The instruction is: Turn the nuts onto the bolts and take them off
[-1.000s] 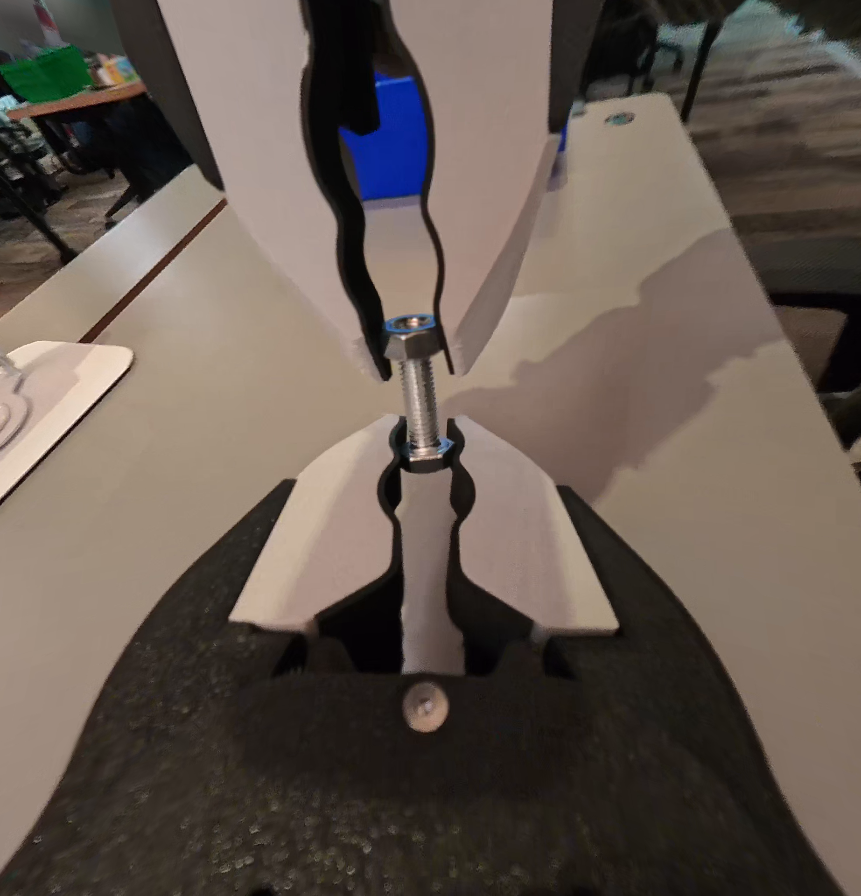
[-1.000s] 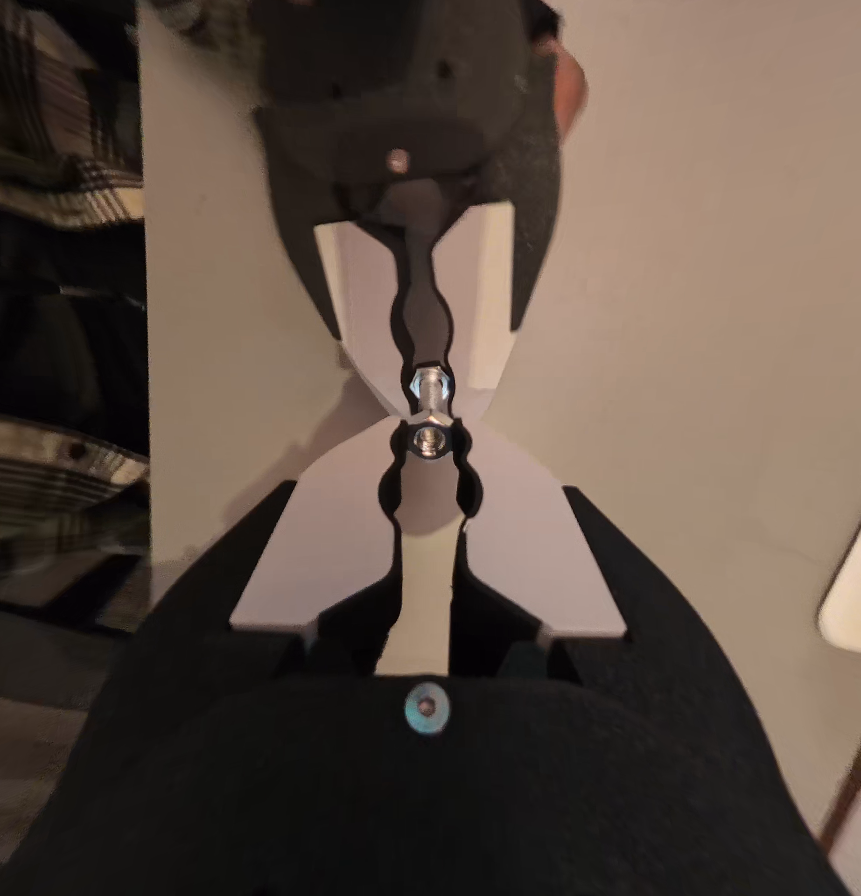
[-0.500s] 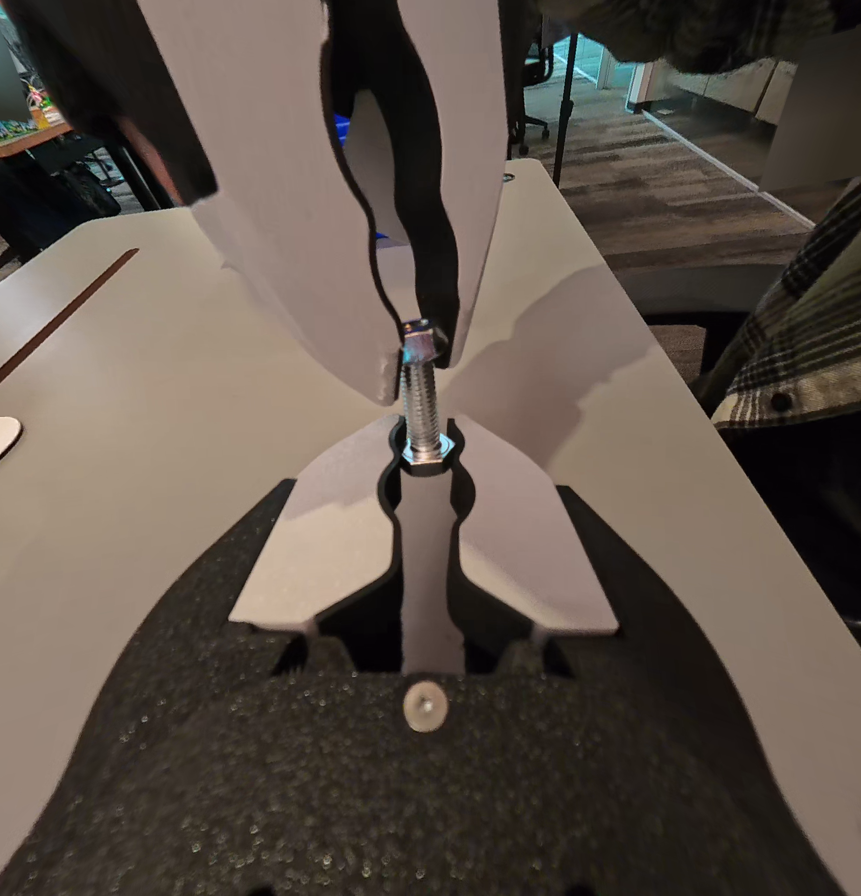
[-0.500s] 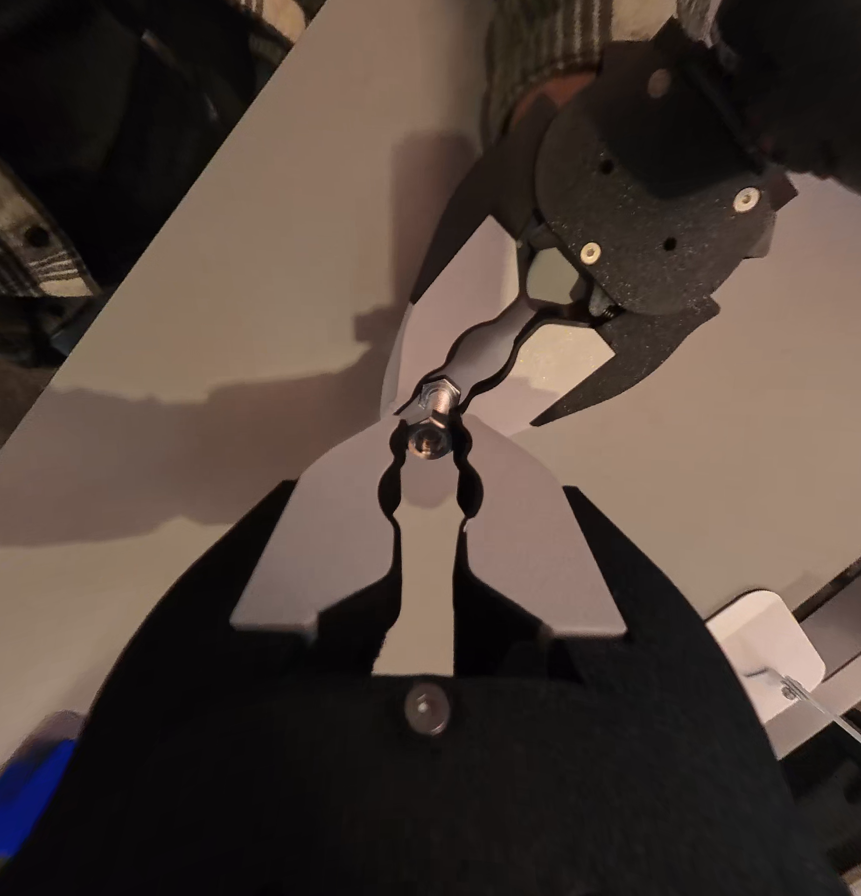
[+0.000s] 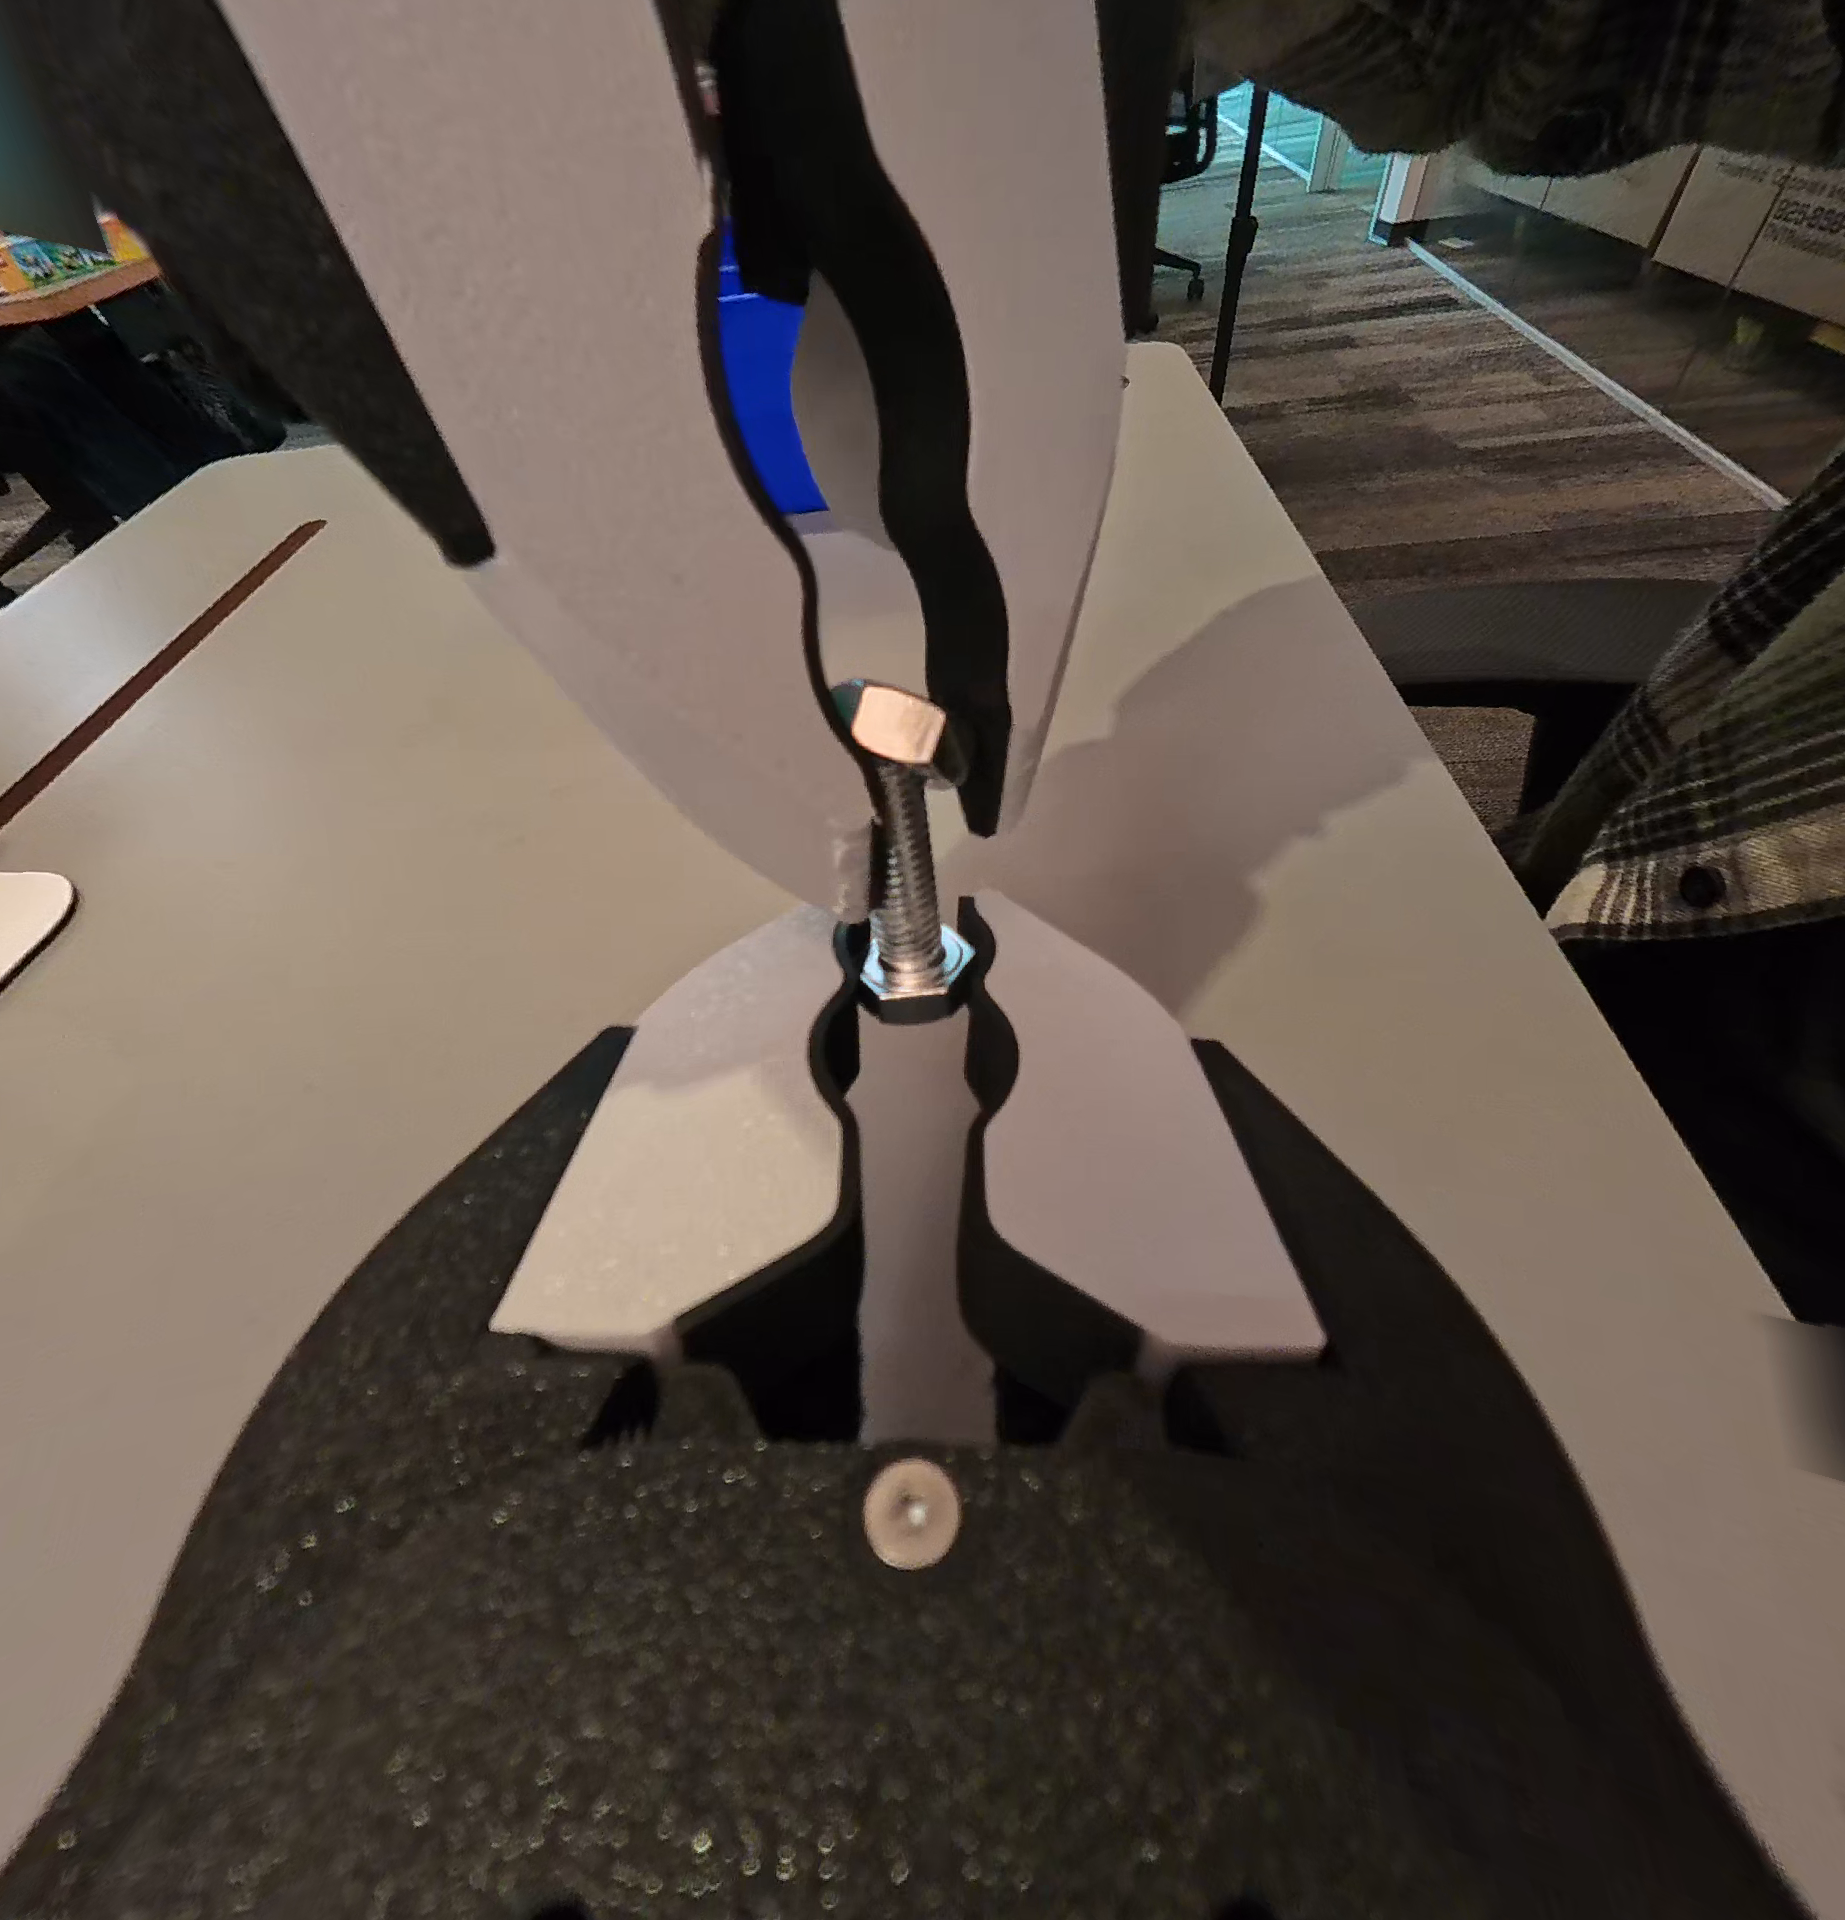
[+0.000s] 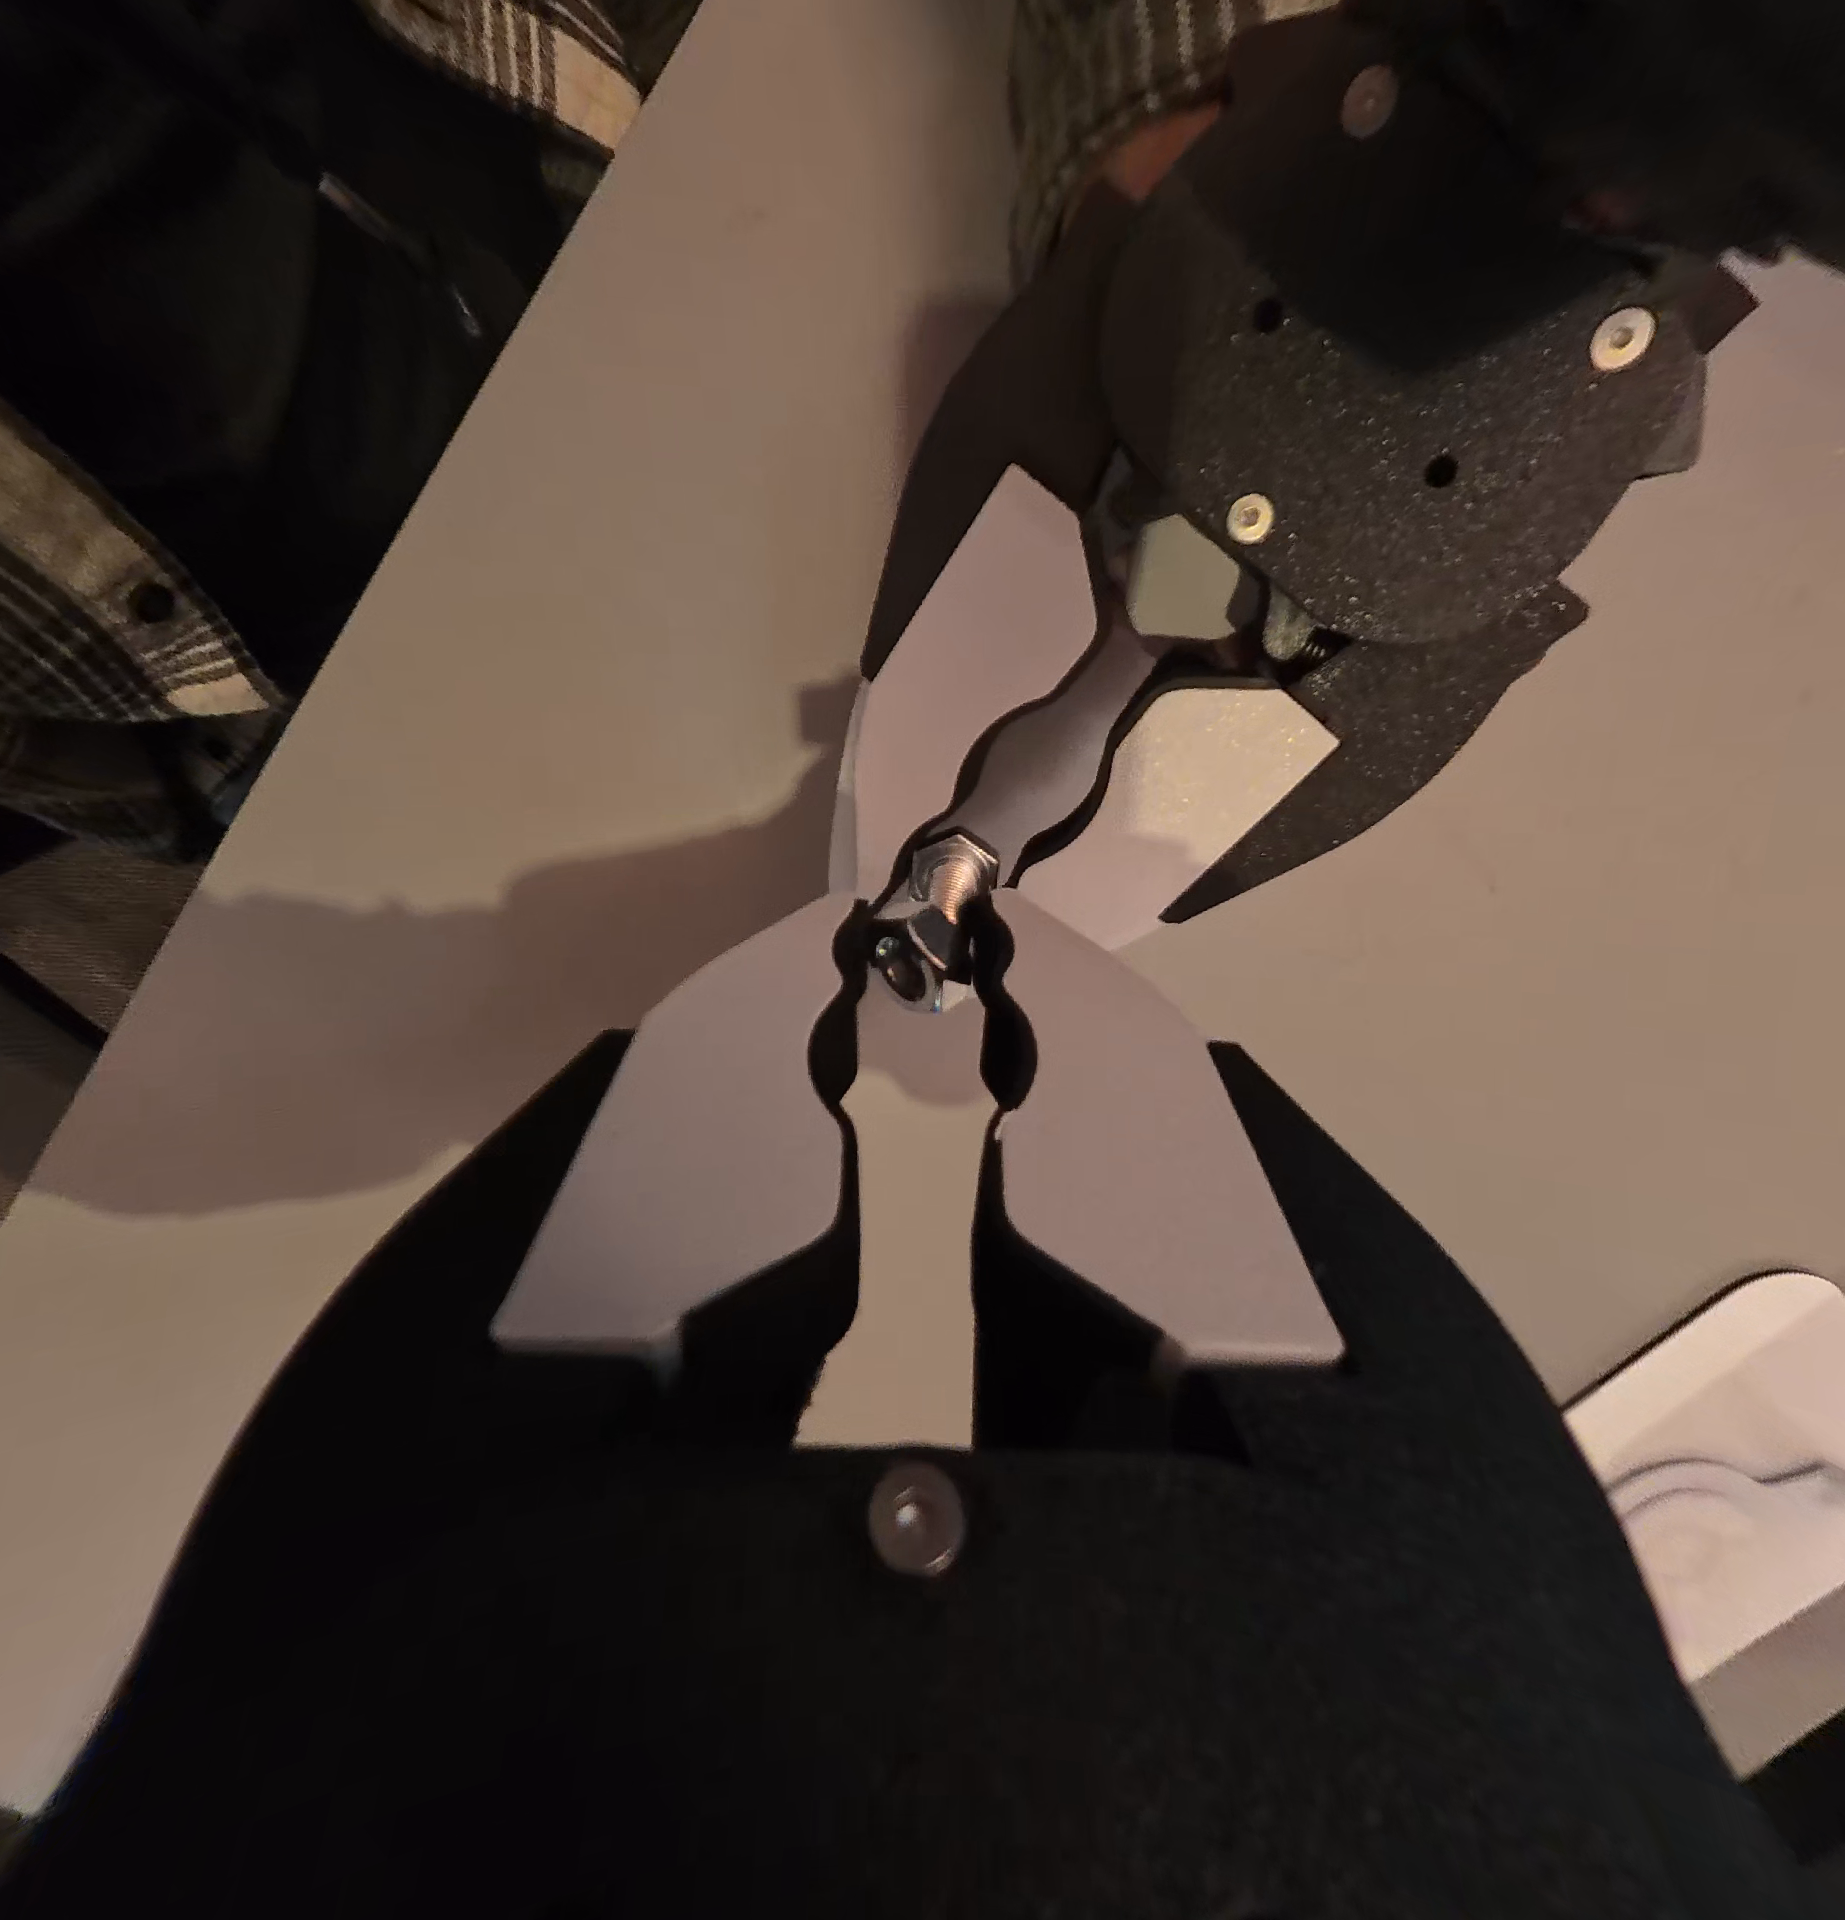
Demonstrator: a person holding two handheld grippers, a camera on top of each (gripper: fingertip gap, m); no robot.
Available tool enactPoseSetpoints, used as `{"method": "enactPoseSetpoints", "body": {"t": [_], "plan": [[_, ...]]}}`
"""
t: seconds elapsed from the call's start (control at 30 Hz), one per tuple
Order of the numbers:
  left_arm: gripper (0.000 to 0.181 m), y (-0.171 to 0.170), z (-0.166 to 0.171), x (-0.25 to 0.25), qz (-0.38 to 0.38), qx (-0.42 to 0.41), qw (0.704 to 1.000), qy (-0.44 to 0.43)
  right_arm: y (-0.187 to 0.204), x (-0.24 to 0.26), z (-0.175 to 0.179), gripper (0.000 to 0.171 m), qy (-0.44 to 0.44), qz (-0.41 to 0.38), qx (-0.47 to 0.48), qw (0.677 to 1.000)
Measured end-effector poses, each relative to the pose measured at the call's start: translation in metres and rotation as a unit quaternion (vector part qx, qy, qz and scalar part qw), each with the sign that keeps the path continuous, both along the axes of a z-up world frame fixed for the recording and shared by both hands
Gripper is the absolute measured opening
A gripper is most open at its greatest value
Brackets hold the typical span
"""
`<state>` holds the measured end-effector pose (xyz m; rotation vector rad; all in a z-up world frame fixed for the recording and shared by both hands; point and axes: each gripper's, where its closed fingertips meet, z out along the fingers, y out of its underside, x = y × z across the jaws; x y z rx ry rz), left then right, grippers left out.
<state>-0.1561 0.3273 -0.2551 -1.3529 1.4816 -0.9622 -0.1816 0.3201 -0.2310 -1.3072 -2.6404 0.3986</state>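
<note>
A silver bolt [image 5: 900, 868] stands between my two grippers above the white table [image 5: 378, 831]. My left gripper [image 5: 913, 951] is shut on the hex nut [image 5: 913, 979] threaded on the bolt's lower end. My right gripper [image 5: 913, 862] reaches down from above and is shut on the bolt's hex head, which leans slightly left. In the right wrist view my right gripper [image 6: 918, 920] grips the bolt [image 6: 913, 966] head-on. The left gripper [image 6: 949, 868] comes in from the upper right with the nut [image 6: 939, 857] in it.
A white tray lies at the table's left edge [image 5: 4, 935] and shows at lower right in the right wrist view [image 6: 1728, 1455], with a clear object on it. A person's plaid sleeve [image 5: 1728, 727] is at the right. A blue object [image 5: 762, 416] is behind. The table's right edge drops to carpeted floor.
The two grippers have turned relative to each other about the bolt. In the right wrist view the left gripper swung from straight ahead to the upper right. The bolt now leans slightly.
</note>
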Motion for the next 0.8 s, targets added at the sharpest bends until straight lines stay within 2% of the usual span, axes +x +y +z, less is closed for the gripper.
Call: {"method": "enactPoseSetpoints", "body": {"t": [0.03, 0.3, 0.5, 0.67, 0.73, 0.8], "plan": [[0.016, 0.000, -0.001, 0.000, -0.001, 0.001, 1.000, 0.002, 0.000, 0.001, -0.001, 0.019, -0.003, -0.004, -0.004, 1.000], [0.016, 0.004, -0.006, 0.000, 0.011, -0.001, 1.000, 0.017, 0.002, 0.002, -0.003, 0.019, 0.019, -0.088, -0.064, 0.994], [0.016, 0.007, -0.017, 0.001, 0.023, 0.000, 0.999, 0.048, 0.006, 0.007, -0.012, 0.019, 0.061, -0.165, -0.115, 0.978], [0.016, 0.015, -0.032, -0.002, 0.041, -0.004, 0.996, 0.085, 0.021, 0.021, -0.015, 0.019, 0.097, -0.227, -0.119, 0.962], [0.016, 0.020, -0.033, -0.004, 0.049, -0.001, 0.995, 0.089, 0.036, 0.034, -0.026, 0.019, 0.093, -0.274, -0.106, 0.951], [0.016, 0.028, -0.028, -0.009, 0.063, -0.004, 0.995, 0.075, 0.044, 0.052, -0.047, 0.019, 0.050, -0.325, -0.115, 0.937]]}}
